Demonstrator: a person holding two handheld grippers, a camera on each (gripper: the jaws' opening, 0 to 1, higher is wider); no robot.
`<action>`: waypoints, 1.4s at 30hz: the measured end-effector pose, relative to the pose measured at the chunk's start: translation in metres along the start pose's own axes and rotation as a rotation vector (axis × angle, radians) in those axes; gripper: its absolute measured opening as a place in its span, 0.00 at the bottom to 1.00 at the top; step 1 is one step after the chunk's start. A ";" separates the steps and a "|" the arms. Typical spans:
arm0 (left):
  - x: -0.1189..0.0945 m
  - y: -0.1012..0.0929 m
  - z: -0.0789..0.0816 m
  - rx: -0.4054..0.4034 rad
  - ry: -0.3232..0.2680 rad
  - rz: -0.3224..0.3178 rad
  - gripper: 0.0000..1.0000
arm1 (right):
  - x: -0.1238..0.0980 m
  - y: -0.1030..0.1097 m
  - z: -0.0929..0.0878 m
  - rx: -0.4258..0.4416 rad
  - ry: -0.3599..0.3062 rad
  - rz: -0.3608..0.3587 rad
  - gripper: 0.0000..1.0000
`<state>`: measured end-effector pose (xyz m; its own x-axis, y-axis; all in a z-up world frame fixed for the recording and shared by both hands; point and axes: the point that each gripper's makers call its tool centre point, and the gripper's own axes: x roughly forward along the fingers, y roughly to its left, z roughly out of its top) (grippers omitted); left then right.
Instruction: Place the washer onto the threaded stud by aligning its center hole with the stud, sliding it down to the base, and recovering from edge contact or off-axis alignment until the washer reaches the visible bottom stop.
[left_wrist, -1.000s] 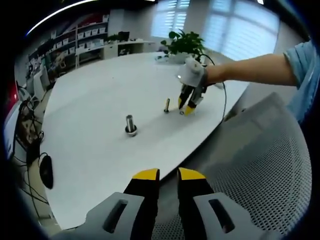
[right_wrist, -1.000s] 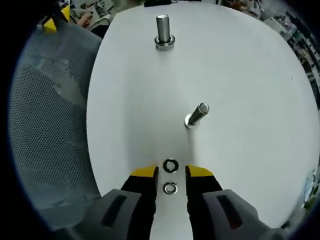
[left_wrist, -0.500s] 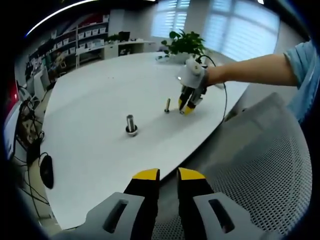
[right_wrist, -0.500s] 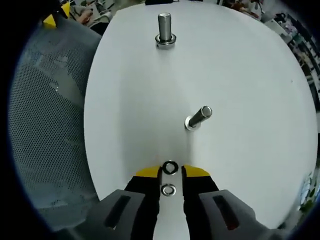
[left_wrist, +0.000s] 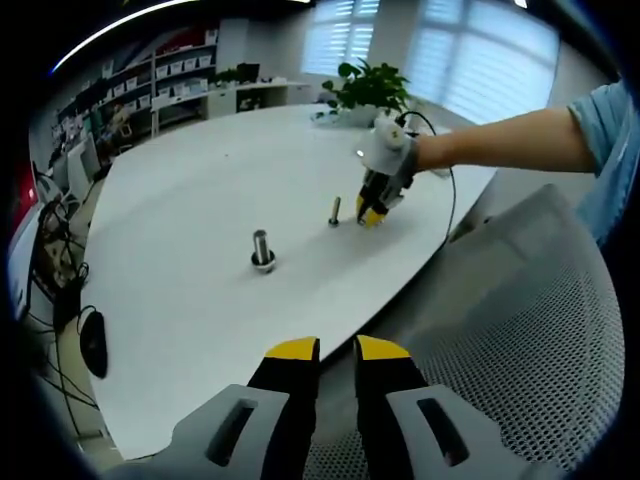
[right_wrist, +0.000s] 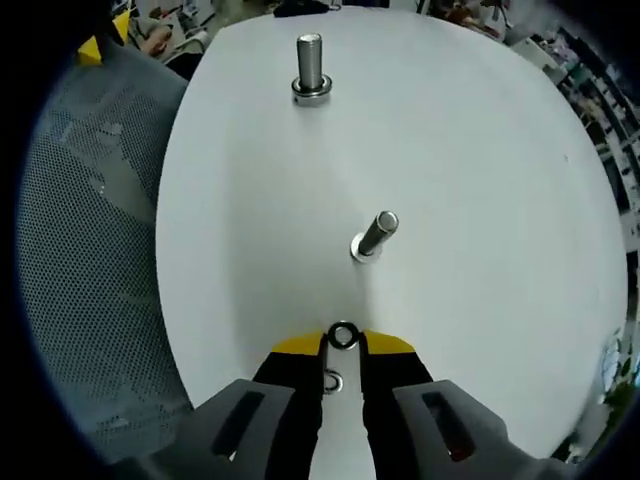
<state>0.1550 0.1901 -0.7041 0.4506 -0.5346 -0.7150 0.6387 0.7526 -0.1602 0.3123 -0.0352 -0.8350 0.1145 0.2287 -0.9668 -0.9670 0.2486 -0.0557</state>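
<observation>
While a washer (right_wrist: 343, 336) stands pinched at the yellow tips of the right gripper (right_wrist: 343, 343), a second washer (right_wrist: 333, 381) lies flat on the white table (right_wrist: 480, 180), lower between the same jaws. Just beyond the pinched washer a thin stud (right_wrist: 374, 234) rises from the table, apart from it and bare along its shaft. Farther off from that stud stands a thicker stud (right_wrist: 309, 66) with a ring at its base. A mesh chair (right_wrist: 90, 280) sits beside the table. Over that chair hangs the left gripper (left_wrist: 337, 349), its jaws slightly parted and holding nothing
</observation>
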 end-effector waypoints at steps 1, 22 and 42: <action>0.000 0.000 0.000 0.000 -0.001 0.000 0.11 | -0.002 -0.001 0.002 0.002 -0.007 -0.005 0.15; 0.000 0.000 0.000 0.004 0.003 -0.002 0.11 | -0.052 -0.019 0.055 0.136 -0.290 -0.145 0.14; 0.001 0.000 -0.002 0.003 0.015 0.002 0.11 | -0.045 -0.016 0.067 0.099 -0.214 -0.088 0.14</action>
<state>0.1538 0.1908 -0.7063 0.4422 -0.5276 -0.7253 0.6398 0.7523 -0.1572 0.3380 0.0139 -0.7742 0.2534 0.3938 -0.8836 -0.9253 0.3650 -0.1027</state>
